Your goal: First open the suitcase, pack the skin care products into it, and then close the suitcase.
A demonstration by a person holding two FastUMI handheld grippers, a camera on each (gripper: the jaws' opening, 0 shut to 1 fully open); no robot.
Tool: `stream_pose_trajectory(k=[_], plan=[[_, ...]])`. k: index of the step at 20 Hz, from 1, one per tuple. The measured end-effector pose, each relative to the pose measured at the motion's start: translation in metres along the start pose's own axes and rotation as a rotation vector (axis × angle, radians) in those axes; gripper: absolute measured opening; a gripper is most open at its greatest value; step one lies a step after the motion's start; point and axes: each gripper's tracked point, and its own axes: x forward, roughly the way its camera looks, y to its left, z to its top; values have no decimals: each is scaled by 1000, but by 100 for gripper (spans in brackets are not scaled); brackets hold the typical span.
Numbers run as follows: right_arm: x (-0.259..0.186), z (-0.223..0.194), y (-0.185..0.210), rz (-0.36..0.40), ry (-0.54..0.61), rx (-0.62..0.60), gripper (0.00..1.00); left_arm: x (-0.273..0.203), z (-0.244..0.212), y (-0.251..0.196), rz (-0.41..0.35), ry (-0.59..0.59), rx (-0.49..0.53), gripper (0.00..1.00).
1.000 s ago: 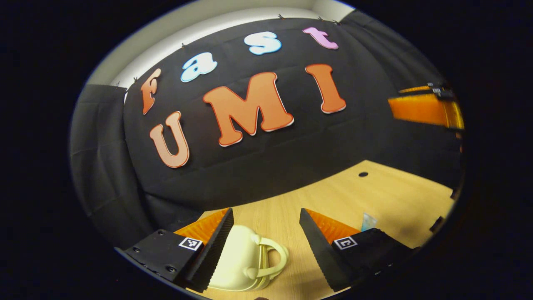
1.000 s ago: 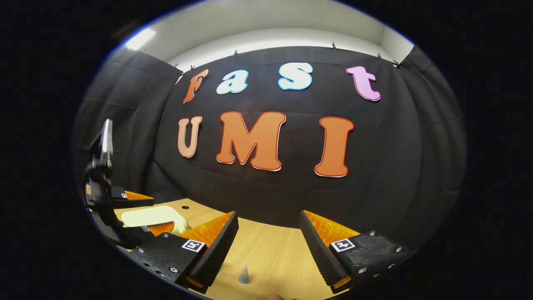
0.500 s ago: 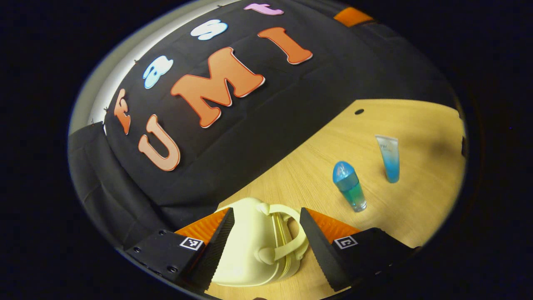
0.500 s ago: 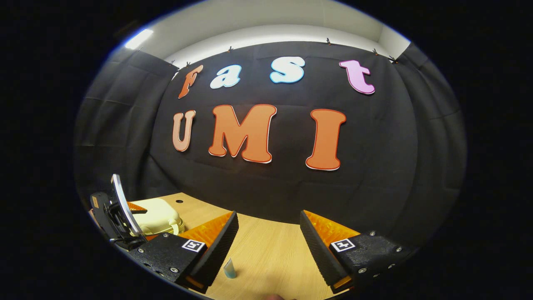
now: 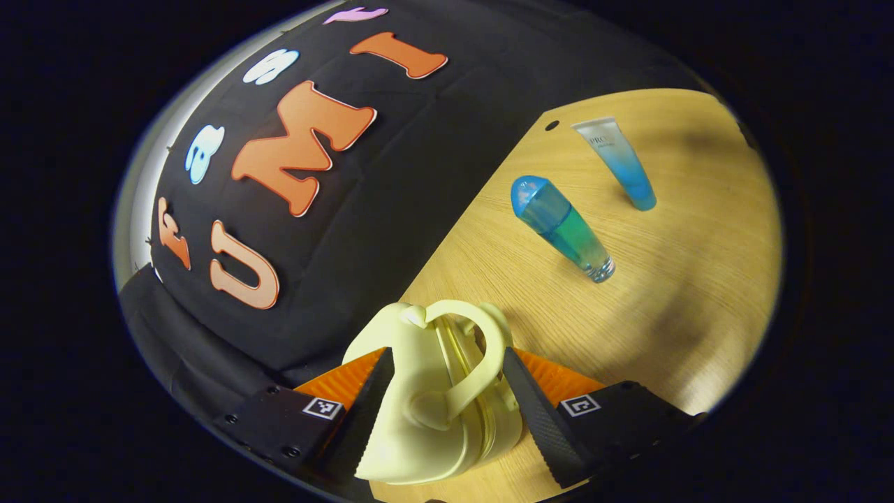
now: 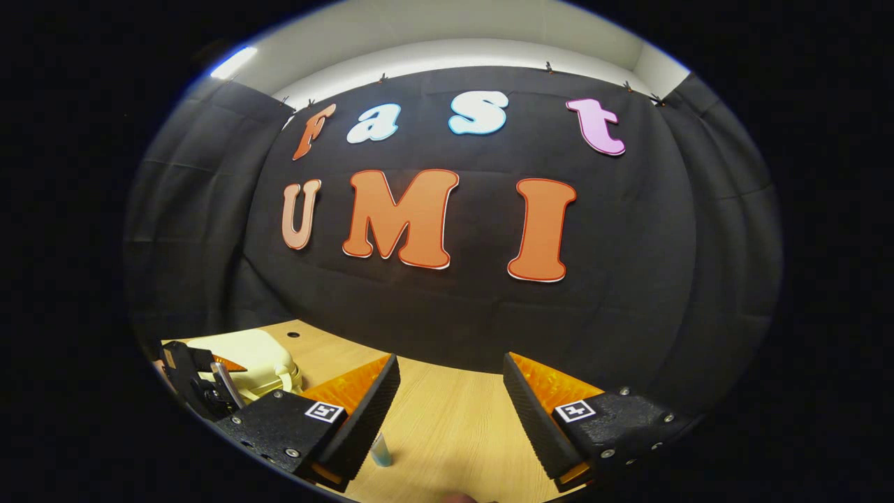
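A small cream suitcase (image 5: 419, 433) with its lid down stands on the wooden table (image 5: 684, 293), its handle (image 5: 469, 363) facing me. My left gripper (image 5: 445, 356) is open, and its two fingers straddle the suitcase's handle end. To the right a blue-green bottle (image 5: 562, 227) and a blue-white tube (image 5: 618, 164) stand apart on the table. My right gripper (image 6: 450, 360) is open over the table with nothing between its fingers. In the right gripper view the suitcase (image 6: 255, 353) and the left gripper (image 6: 202, 388) show at the far left, and a blue tube tip (image 6: 381, 453) peeks below my left finger.
The black cloth wall (image 5: 391, 181) runs along the table's far edge, close behind the suitcase. A small round hole (image 5: 552, 126) sits in the tabletop near the wall. Bare wood (image 6: 454, 433) lies in front of the right gripper.
The left gripper has tipped down, rolled and closed in on the suitcase, which now sits between its fingers; the bottle and tube came into its view. The right gripper barely moved.
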Motion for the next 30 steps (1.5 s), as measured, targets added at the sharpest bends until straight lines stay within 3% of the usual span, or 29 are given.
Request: stream_pose_trajectory(k=[8,9,11,12,13,15,16,17,18,20,30], plan=[[1,-1,3,-17,7,9,94,10,3,-4,32,-10,176,97],[1,-1,1,-22,5,6,94,11,3,-4,41,-12,198,86],[0,-1,2,-30,4,2,94,18,2,-7,40,-8,220,82],[0,-1,3,-32,7,3,94,22,-2,-10,33,6,224,72],[0,-1,4,-32,9,6,94,26,-7,-14,15,16,219,68],[0,-2,7,-35,12,4,94,26,-4,-17,10,16,228,31],[0,-1,9,-38,12,1,94,31,-2,-15,2,13,230,17],[1,0,11,-40,12,-1,94,-1,9,-12,19,-24,226,12],[1,1,15,-40,14,-1,94,15,4,-10,-8,-7,198,7],[2,1,19,-41,20,-5,94,16,7,1,-33,-28,111,7],[33,9,83,24,31,-10,94,-19,16,137,41,-123,-323,7]])
